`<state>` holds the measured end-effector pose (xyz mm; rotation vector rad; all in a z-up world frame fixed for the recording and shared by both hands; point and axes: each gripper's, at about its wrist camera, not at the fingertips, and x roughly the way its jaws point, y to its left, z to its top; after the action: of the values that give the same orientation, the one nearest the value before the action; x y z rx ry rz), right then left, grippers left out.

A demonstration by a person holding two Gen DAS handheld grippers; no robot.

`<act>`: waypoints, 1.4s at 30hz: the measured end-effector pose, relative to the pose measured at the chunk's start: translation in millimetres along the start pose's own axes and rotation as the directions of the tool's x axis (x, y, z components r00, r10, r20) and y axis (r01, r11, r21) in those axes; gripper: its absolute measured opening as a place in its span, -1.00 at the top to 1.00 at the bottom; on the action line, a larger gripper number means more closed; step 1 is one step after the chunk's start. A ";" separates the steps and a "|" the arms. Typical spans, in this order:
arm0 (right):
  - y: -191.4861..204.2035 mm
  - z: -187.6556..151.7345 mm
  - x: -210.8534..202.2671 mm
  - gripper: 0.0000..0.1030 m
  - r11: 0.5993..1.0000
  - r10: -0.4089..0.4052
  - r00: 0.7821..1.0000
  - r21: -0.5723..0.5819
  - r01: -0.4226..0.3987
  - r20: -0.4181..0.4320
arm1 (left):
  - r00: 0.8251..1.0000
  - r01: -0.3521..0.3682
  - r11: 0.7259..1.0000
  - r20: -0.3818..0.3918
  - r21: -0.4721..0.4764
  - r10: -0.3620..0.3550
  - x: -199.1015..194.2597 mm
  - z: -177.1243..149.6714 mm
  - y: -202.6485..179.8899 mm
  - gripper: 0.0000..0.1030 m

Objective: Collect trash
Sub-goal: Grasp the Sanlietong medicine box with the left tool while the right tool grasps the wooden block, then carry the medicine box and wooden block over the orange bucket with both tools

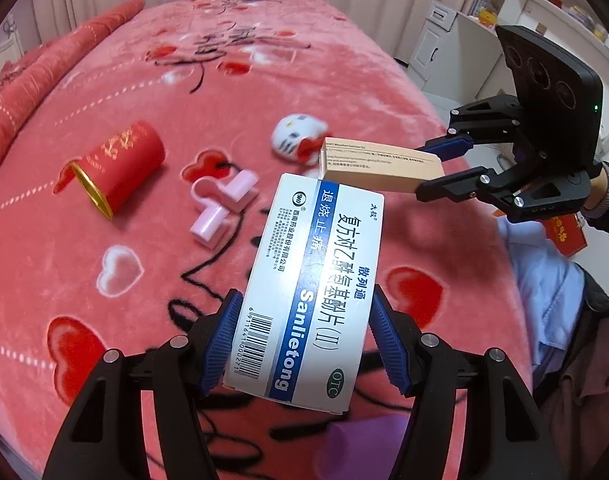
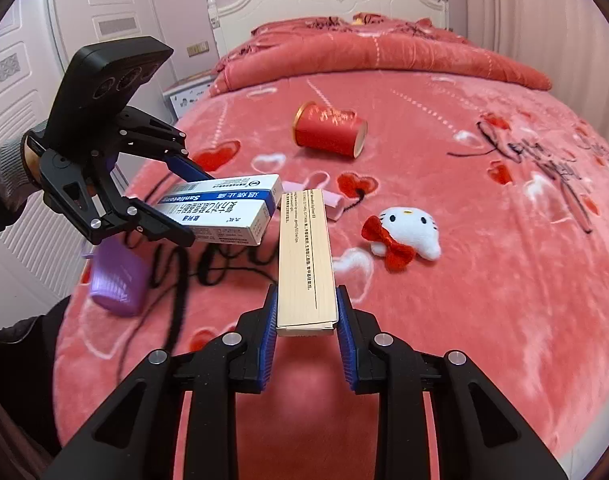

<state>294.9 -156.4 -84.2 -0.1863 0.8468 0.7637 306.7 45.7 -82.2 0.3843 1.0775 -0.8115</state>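
Grippers above a bed (image 2: pixel 484 208) covered in a pink blanket printed with red and white hearts. The left gripper (image 1: pixel 304 340) is clenched on a white-and-blue medicine box (image 1: pixel 308 292), its blue ribbed pads pressing the box's two long edges near the barcode end; the box is held clear of the blanket and tilts away from the camera. The right gripper (image 2: pixel 306 332) is clenched on a slim tan carton (image 2: pixel 304 256), gripped across its near end so that the carton projects forward, lengthwise, over the bed. In the left wrist view the far ends of the two boxes nearly meet, the tan carton (image 1: pixel 380 166) just above the corner of the medicine box; whether they touch cannot be told. In the right wrist view the medicine box (image 2: pixel 224 210) sits just left of the carton's far end.

Lying on the blanket: a red paper cup (image 1: pixel 120 168) with a gold rim, tipped on its side; a pink plastic piece (image 1: pixel 224 204) made of short tubes, near the bed's middle; a white plush cat head (image 2: pixel 408 232) with a red bow, to the right of the carton. A purple ribbed container (image 2: pixel 118 276) rests at the bed's near left edge, below the left gripper (image 2: pixel 176 200).
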 end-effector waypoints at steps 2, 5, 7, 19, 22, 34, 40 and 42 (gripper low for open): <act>8.5 -4.5 -17.7 0.46 1.000 -0.008 1.000 -0.001 0.008 0.009 | 1.000 -0.010 1.000 0.007 0.013 0.010 -7.3 1.5 -10.5 -0.25; 19.6 -12.8 -45.5 0.46 1.000 -0.020 0.999 0.007 0.020 0.031 | 1.000 -0.025 0.999 0.017 0.027 0.024 -22.0 -0.9 -31.5 -0.25; 26.2 -18.7 -62.3 0.46 1.000 -0.026 0.999 0.018 0.025 0.044 | 0.999 -0.025 0.999 0.022 0.026 0.025 -30.2 -3.1 -46.6 -0.25; 72.3 -89.5 -162.2 0.46 0.992 -0.058 0.991 0.117 0.043 0.122 | 0.998 -0.008 0.997 0.056 0.073 0.004 -56.8 -20.8 -151.5 -0.25; 81.4 -114.9 -185.8 0.46 0.987 -0.074 0.988 0.149 0.053 0.136 | 0.998 0.014 0.996 0.062 0.087 -0.019 -54.9 -20.3 -175.3 -0.25; 72.1 -221.9 -275.3 0.46 0.925 -0.224 0.961 0.345 0.156 0.165 | 0.990 0.121 0.962 0.034 0.244 -0.133 -15.9 18.0 -286.7 -0.25; 50.7 -271.1 -315.1 0.46 0.872 -0.312 0.939 0.437 0.222 0.147 | 0.980 0.187 0.925 0.006 0.332 -0.200 11.1 43.8 -341.4 -0.25; 44.2 -286.2 -327.4 0.46 0.856 -0.338 0.931 0.456 0.243 0.138 | 0.975 0.211 0.910 -0.005 0.356 -0.224 20.9 51.7 -358.6 -0.25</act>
<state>-45.8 -424.3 -27.7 0.1619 0.7403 0.2867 76.4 -231.8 -41.9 0.5576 0.9495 -1.2162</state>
